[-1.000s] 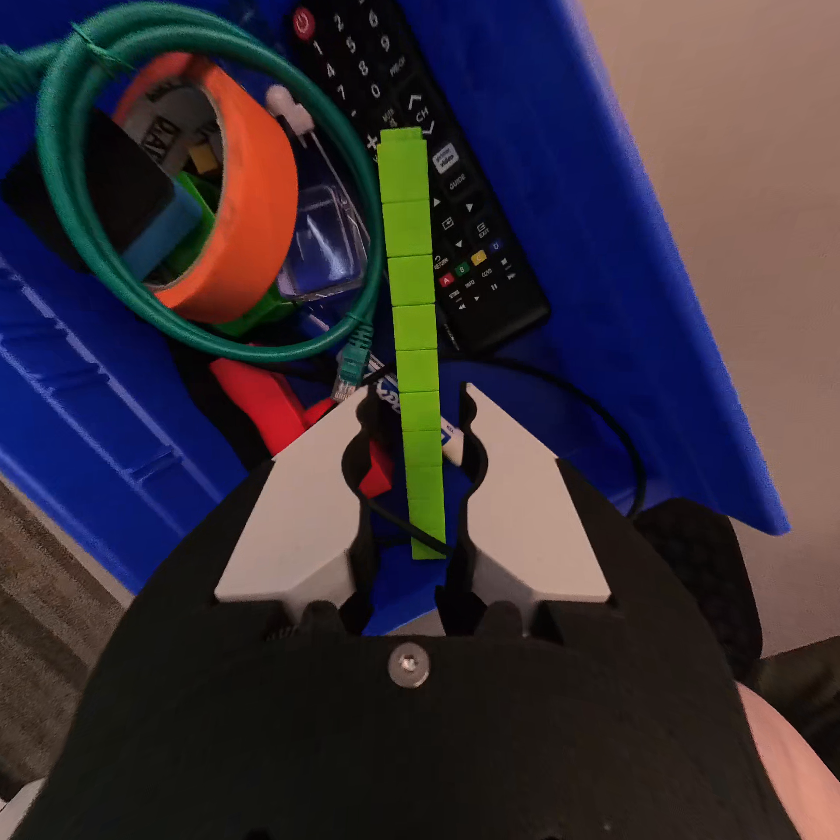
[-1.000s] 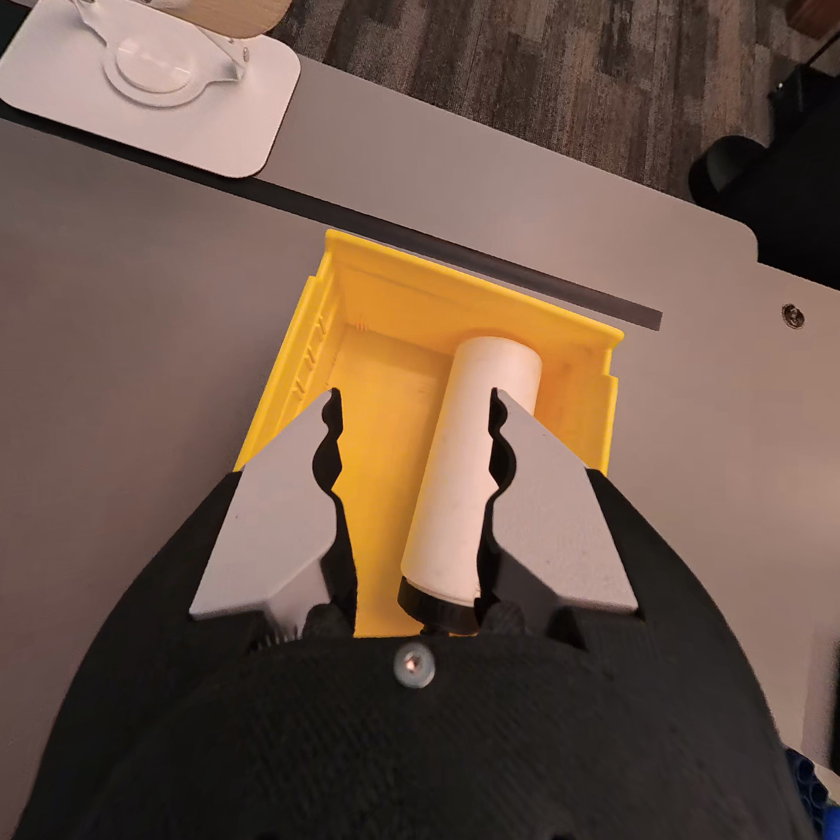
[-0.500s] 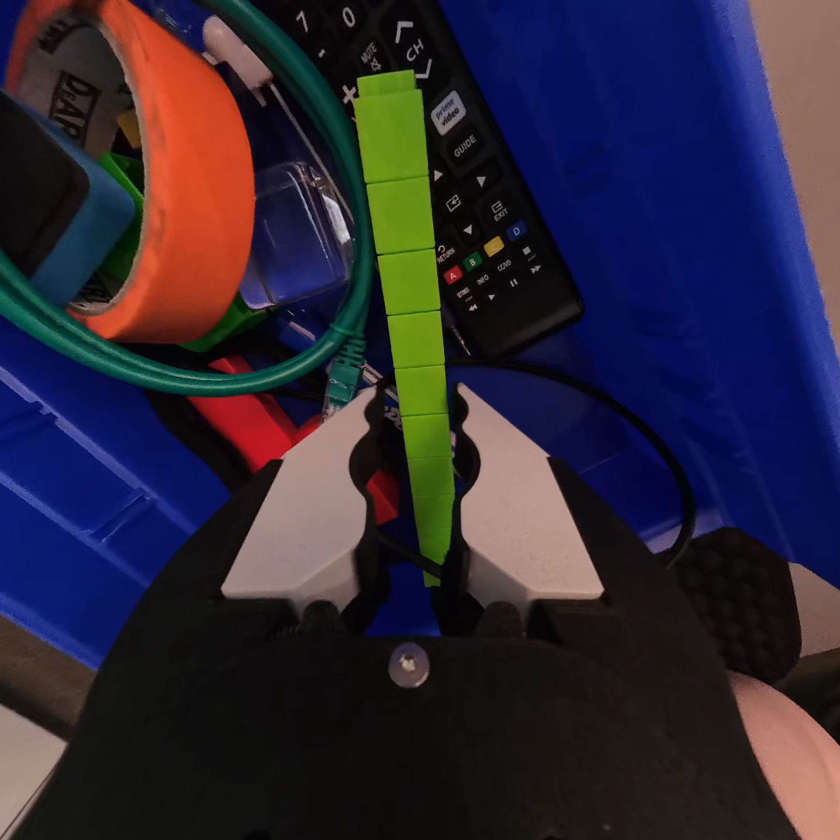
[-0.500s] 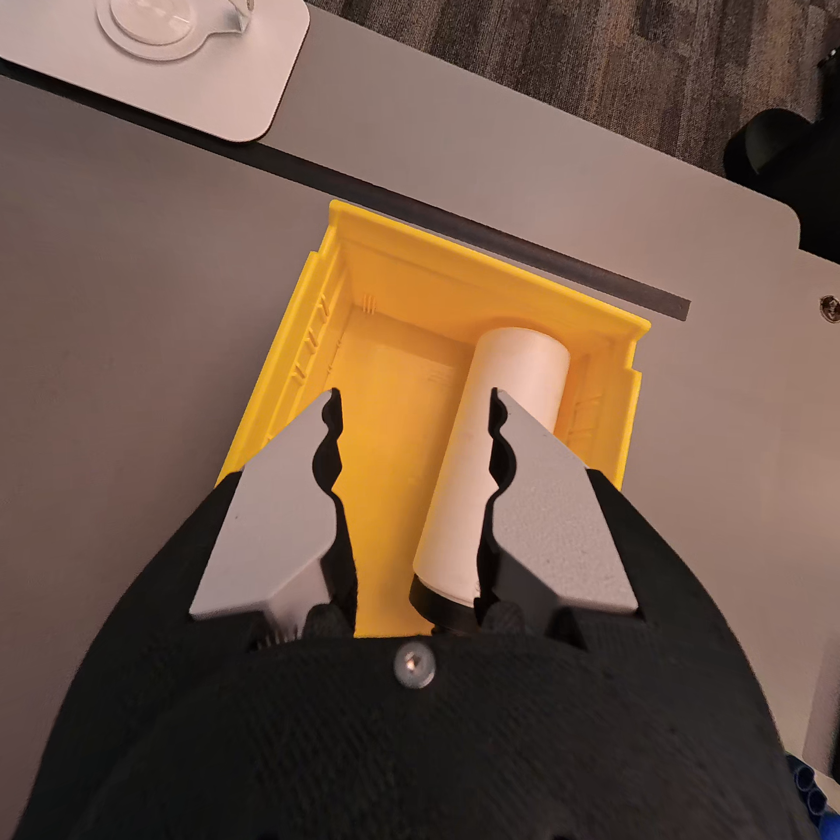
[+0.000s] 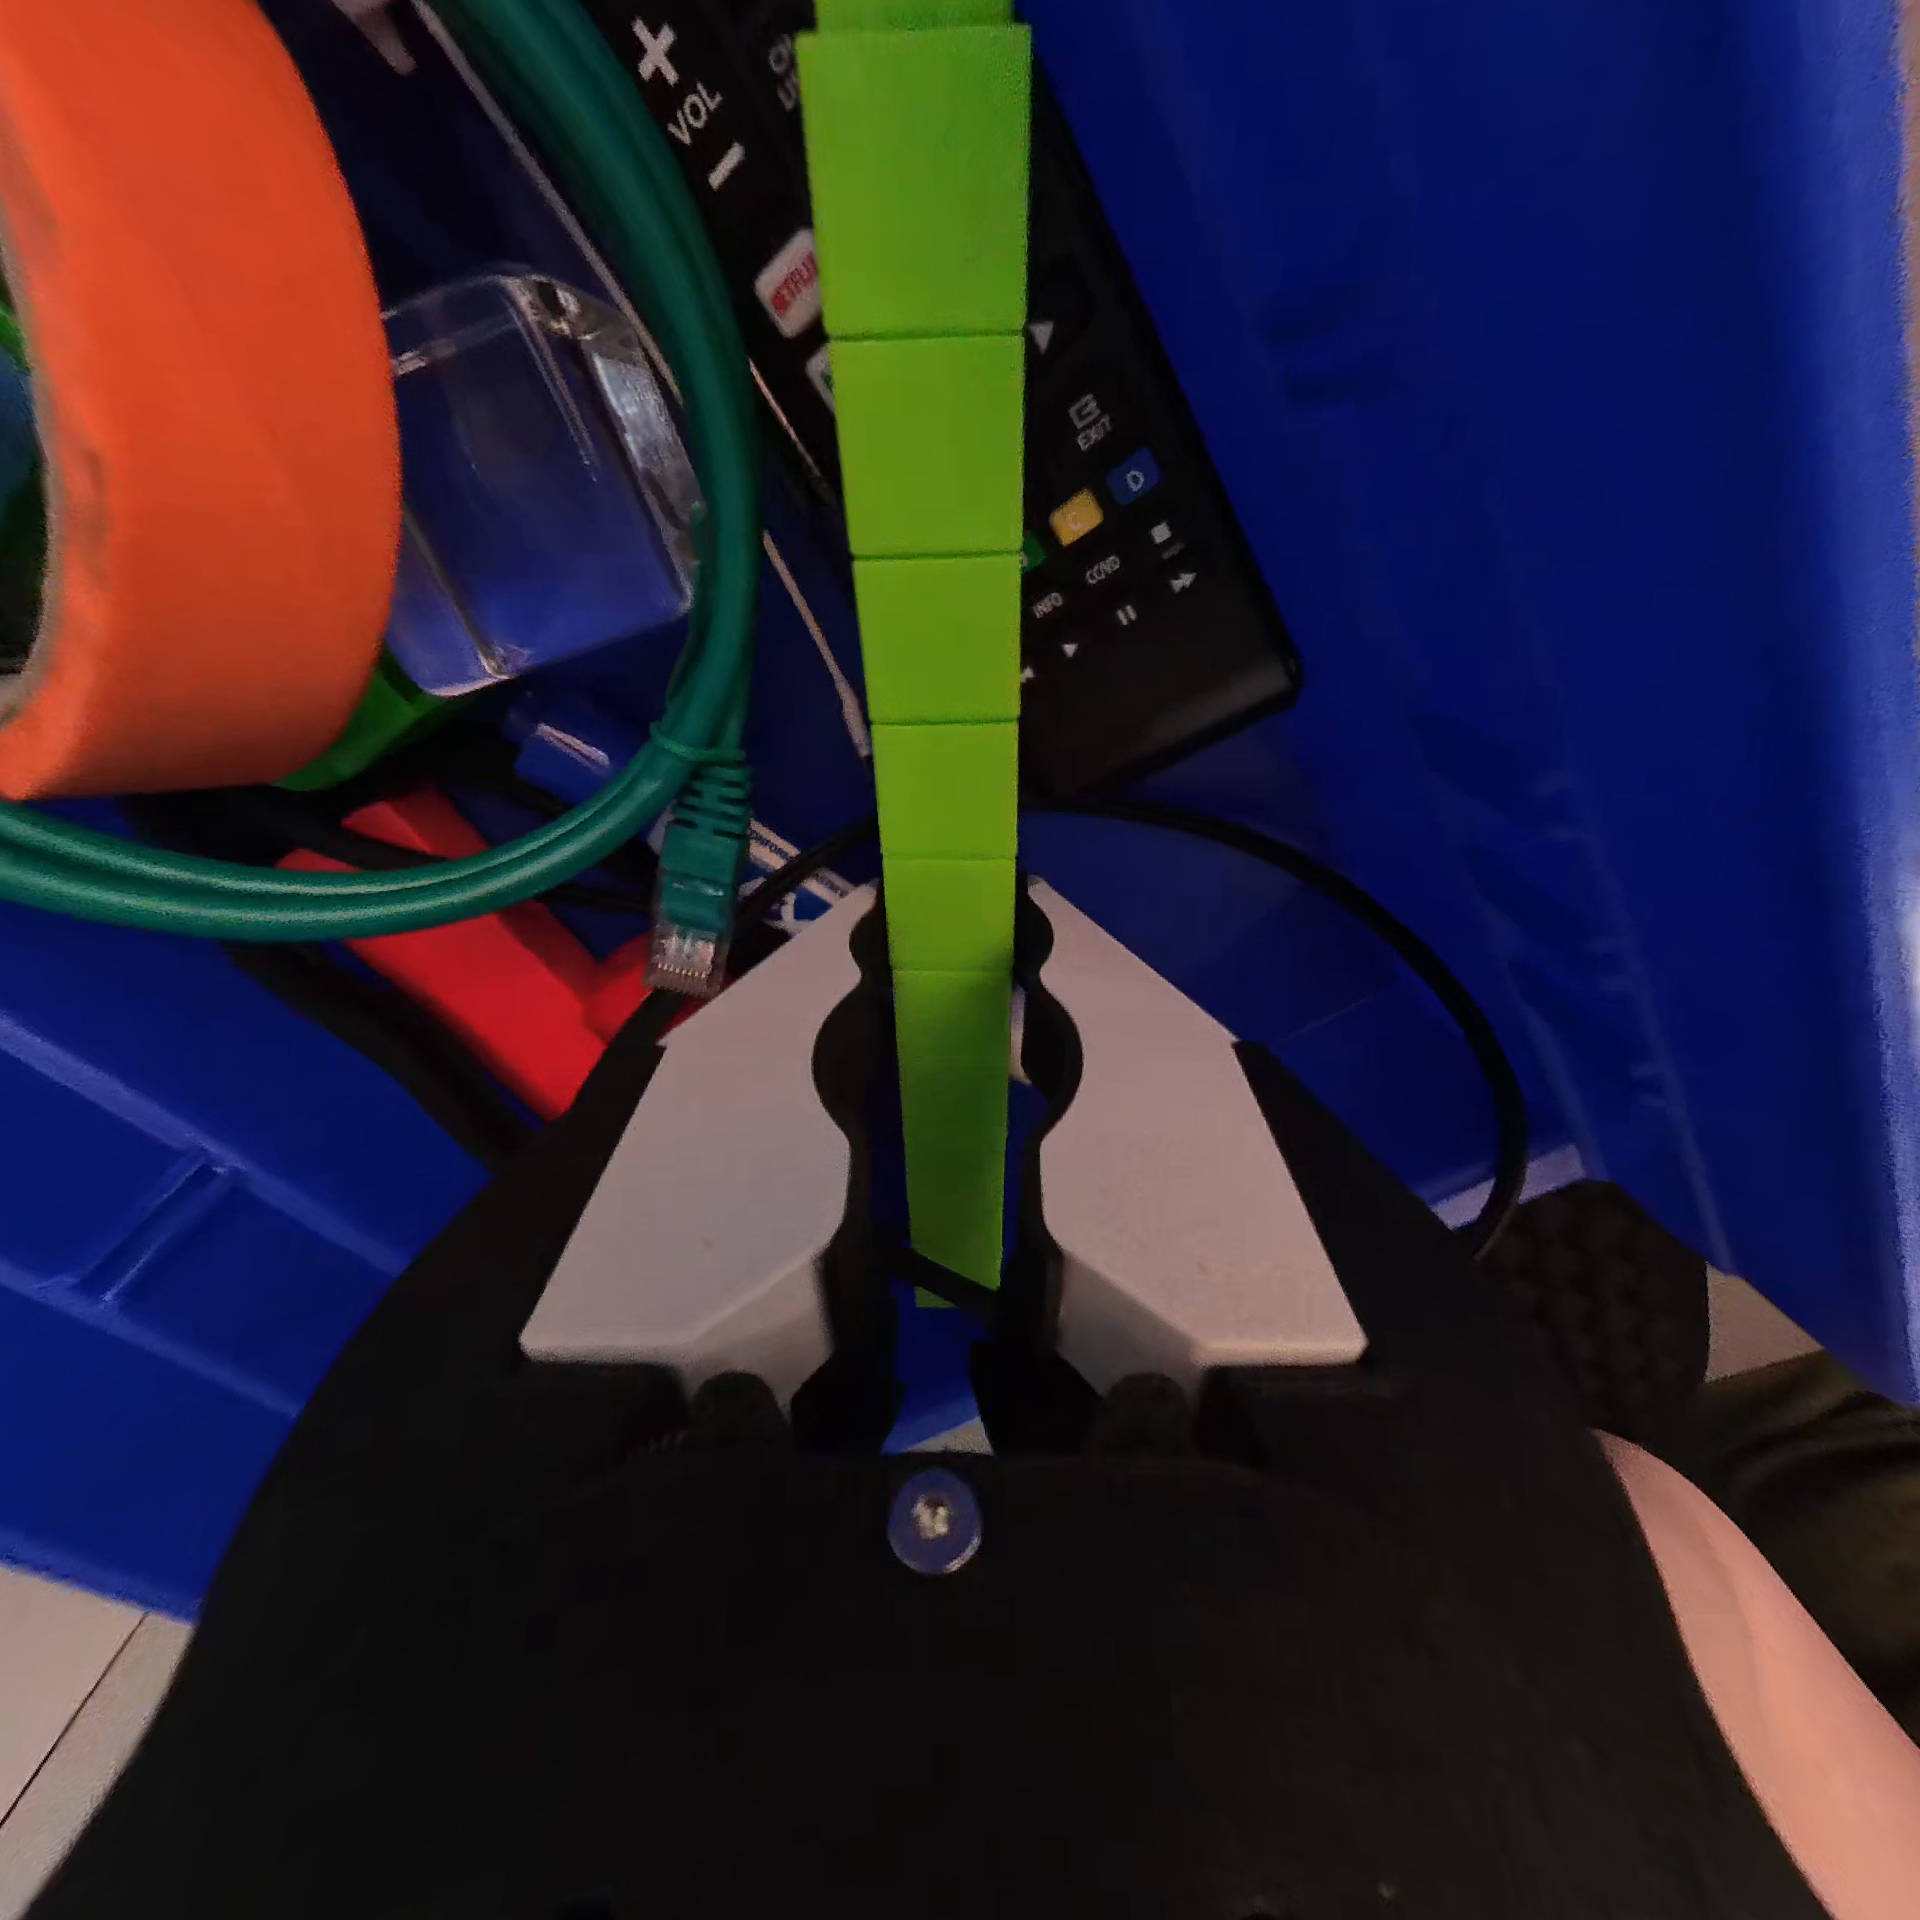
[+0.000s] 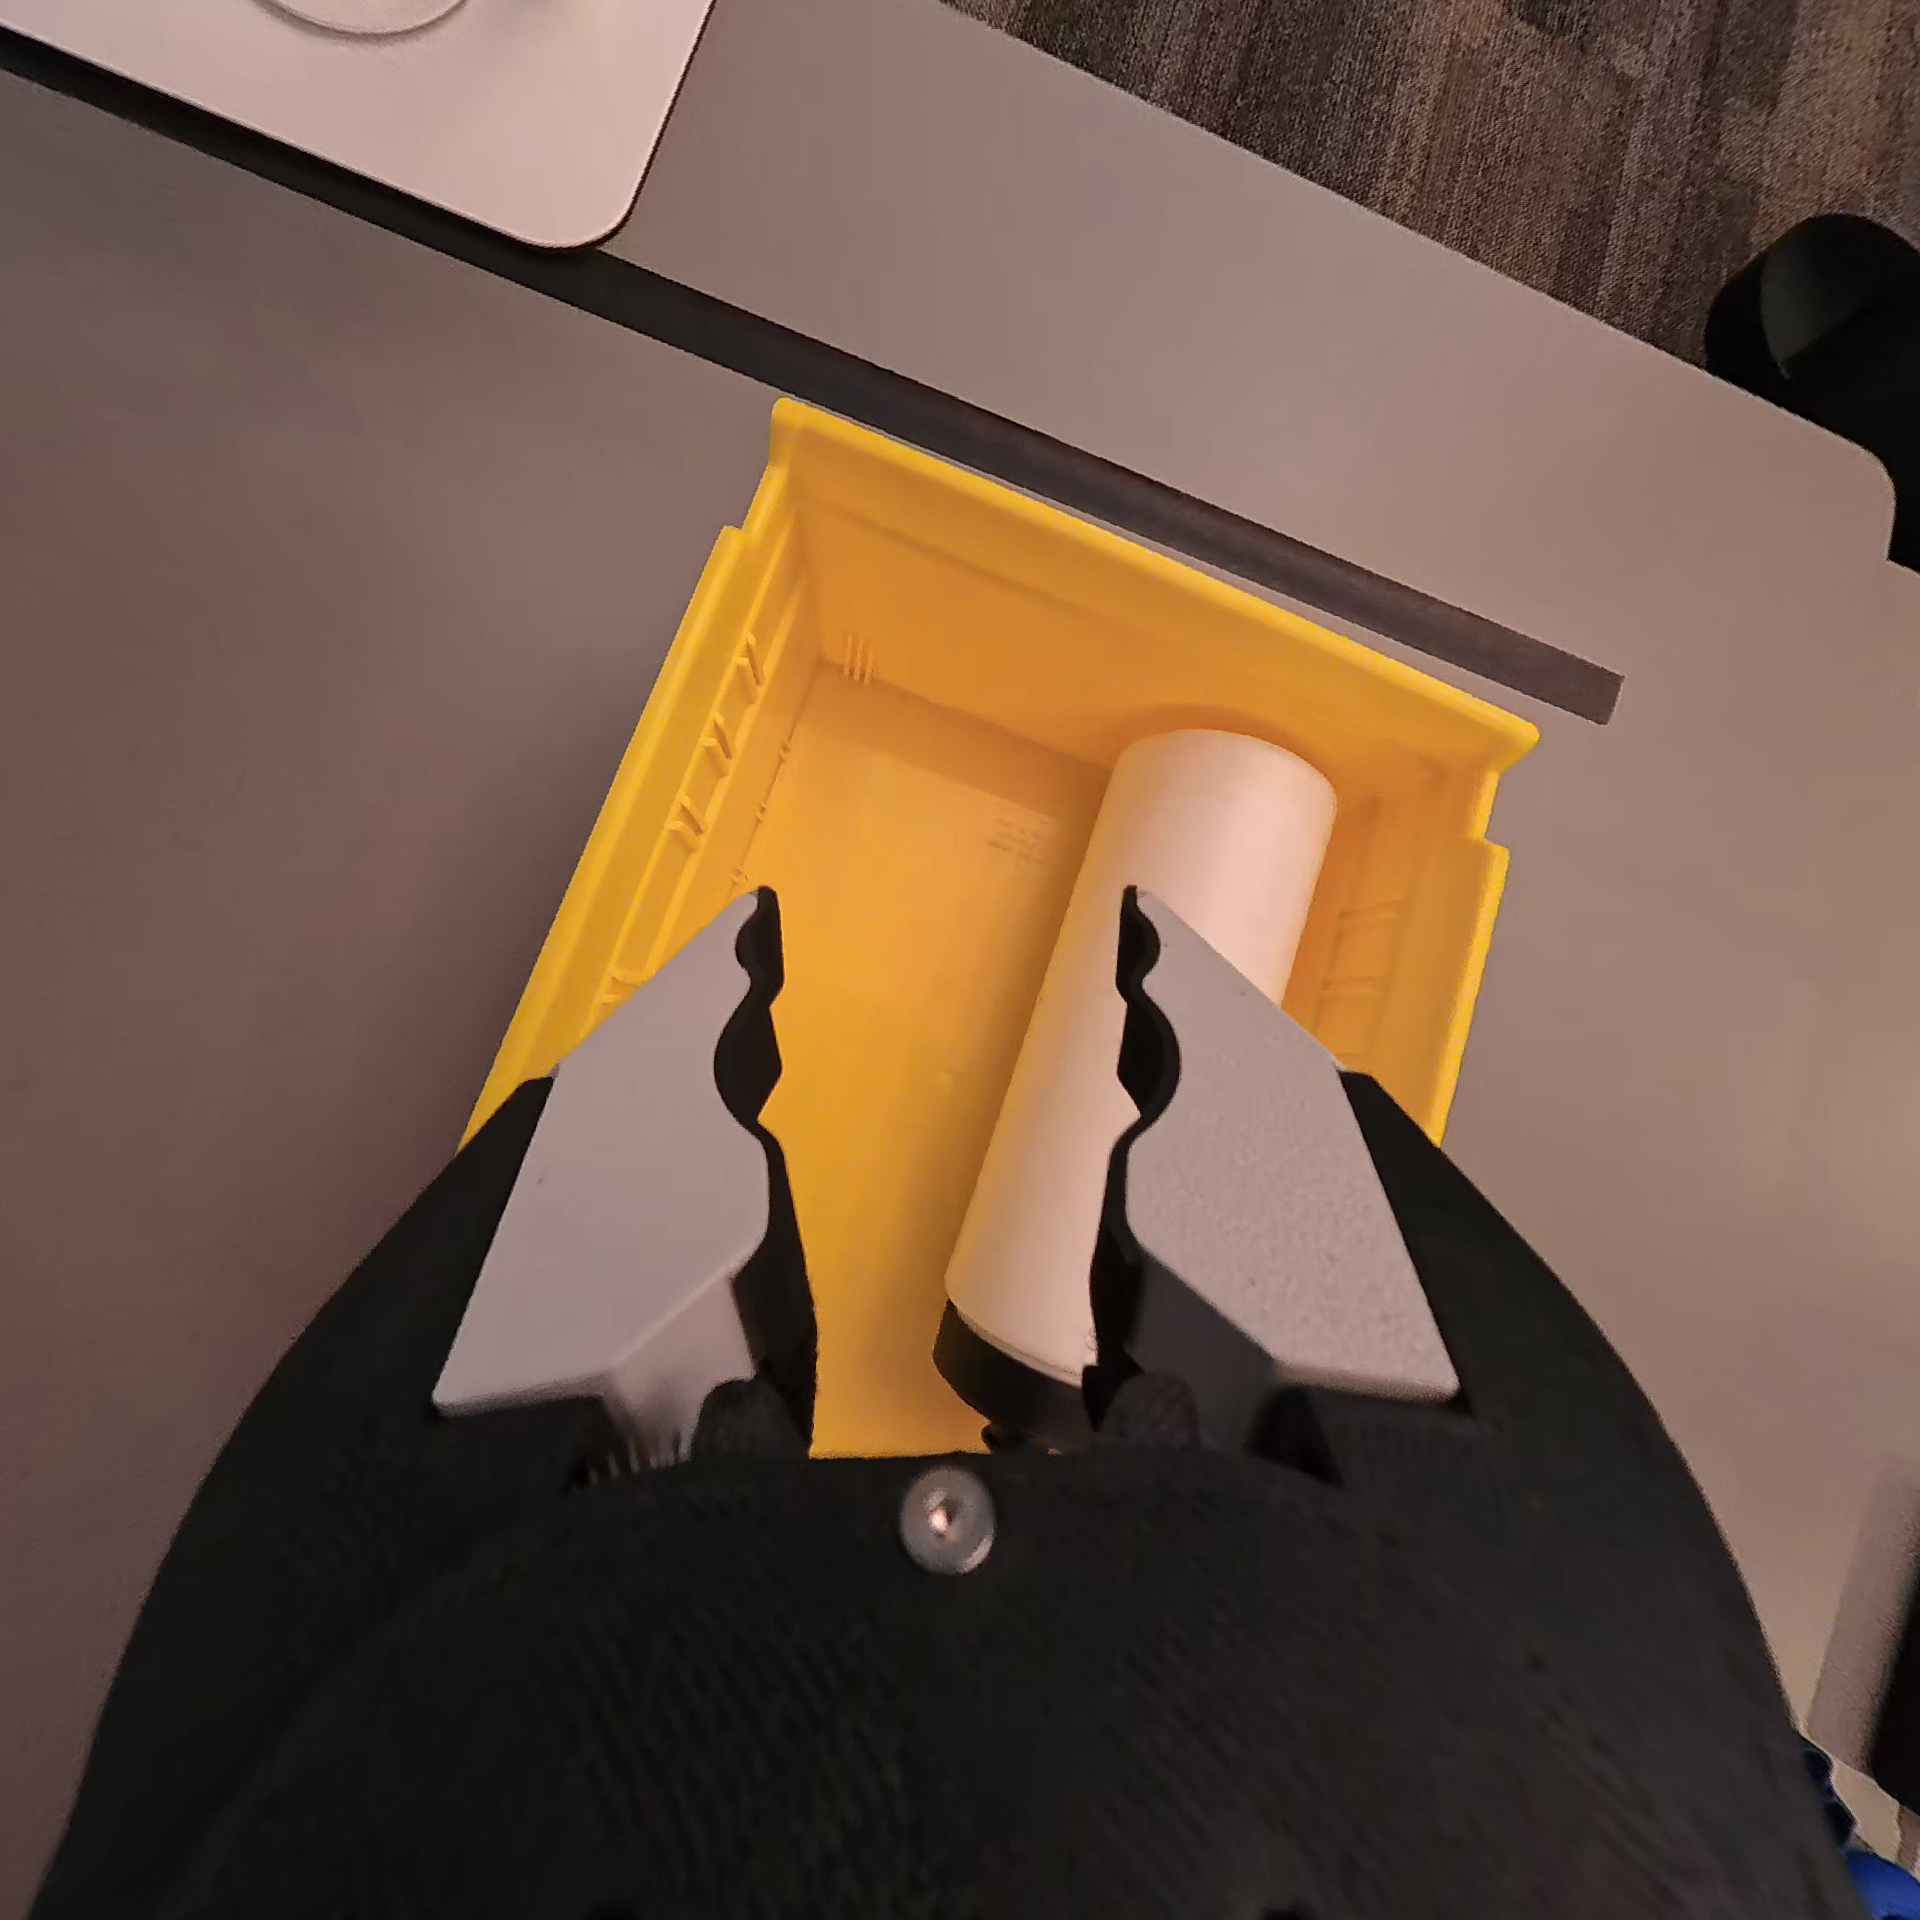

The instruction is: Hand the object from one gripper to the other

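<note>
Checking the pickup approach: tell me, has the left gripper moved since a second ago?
Yes. The left gripper has pushed in toward the blue bin; the remote looms larger.

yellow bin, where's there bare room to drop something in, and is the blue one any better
The yellow bin has a bare floor strip between its left wall and the white cylinder lying along the right wall. The grey table left of it is bare too. The blue bin is crowded: orange tape roll, green cable, remote.
</note>
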Demonstrator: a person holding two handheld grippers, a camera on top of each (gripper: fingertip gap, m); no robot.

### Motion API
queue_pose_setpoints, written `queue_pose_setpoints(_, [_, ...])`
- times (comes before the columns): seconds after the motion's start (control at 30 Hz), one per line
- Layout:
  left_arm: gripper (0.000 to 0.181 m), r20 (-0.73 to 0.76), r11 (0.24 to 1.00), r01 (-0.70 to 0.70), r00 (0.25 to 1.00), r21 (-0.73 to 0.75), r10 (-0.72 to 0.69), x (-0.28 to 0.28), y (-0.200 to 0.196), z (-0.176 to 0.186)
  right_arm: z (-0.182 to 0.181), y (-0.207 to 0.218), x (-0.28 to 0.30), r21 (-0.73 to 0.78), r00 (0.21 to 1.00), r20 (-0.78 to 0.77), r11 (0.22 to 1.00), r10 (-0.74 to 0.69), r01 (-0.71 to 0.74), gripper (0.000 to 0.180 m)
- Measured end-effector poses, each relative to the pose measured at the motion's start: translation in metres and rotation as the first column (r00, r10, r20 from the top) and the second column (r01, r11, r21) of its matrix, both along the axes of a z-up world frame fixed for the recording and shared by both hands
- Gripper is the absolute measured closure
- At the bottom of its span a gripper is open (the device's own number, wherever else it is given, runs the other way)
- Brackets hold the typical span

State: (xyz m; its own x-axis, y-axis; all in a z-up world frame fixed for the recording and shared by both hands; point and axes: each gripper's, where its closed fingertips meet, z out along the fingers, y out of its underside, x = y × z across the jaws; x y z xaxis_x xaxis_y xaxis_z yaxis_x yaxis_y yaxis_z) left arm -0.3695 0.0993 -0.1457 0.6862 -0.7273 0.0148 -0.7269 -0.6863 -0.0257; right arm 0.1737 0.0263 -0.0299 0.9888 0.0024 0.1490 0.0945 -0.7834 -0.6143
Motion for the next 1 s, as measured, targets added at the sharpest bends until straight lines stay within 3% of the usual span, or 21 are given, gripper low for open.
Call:
queue_pose_setpoints(0.3, [0.160,0.219,0.988,-0.099,0.973,0.119,0.071,0.012,0.010,0.053,-0.003,0.001,-0.002,-0.013,1.000,0.011,1.000,0.010,-0.010,0.115])
queue_pose_setpoints(0.53, [0.160,0.504,0.898,-0.177,0.862,0.403,-0.057,0.037,0.032,0.136,-0.003,0.006,-0.008,-0.015,0.999,0.031,1.000,0.028,-0.028,0.115])
queue_pose_setpoints(0.6, [0.160,0.613,0.874,-0.185,0.775,0.449,-0.151,0.053,0.029,0.164,-0.003,0.008,-0.011,-0.014,0.999,0.038,0.999,0.035,-0.034,0.115])
queue_pose_setpoints(0.7, [0.160,0.748,0.873,-0.121,0.578,0.473,-0.325,0.088,0.003,0.205,-0.001,0.011,-0.016,-0.007,0.997,0.057,0.999,0.052,-0.052,0.115])
queue_pose_setpoints(0.8, [0.161,0.796,0.854,-0.025,0.377,0.520,-0.474,0.122,-0.030,0.237,0.008,0.018,-0.027,0.037,0.993,0.082,0.995,0.087,-0.090,0.115])
queue_pose_setpoints(0.87, [0.161,0.830,0.865,0.051,0.260,0.499,-0.494,0.144,-0.052,0.248,0.023,0.025,-0.050,0.110,0.984,0.060,0.979,0.165,-0.171,0.116])
queue_pose_setpoints(0.93, [0.161,0.860,0.873,0.135,0.157,0.468,-0.485,0.167,-0.071,0.253,0.047,0.031,-0.093,0.245,0.944,0.003,0.915,0.329,-0.320,0.115])
queue_pose_setpoints(1.0, [0.161,0.881,0.874,0.222,0.098,0.433,-0.462,0.190,-0.087,0.249,0.080,0.025,-0.147,0.410,0.848,-0.065,0.789,0.526,-0.458,0.115])
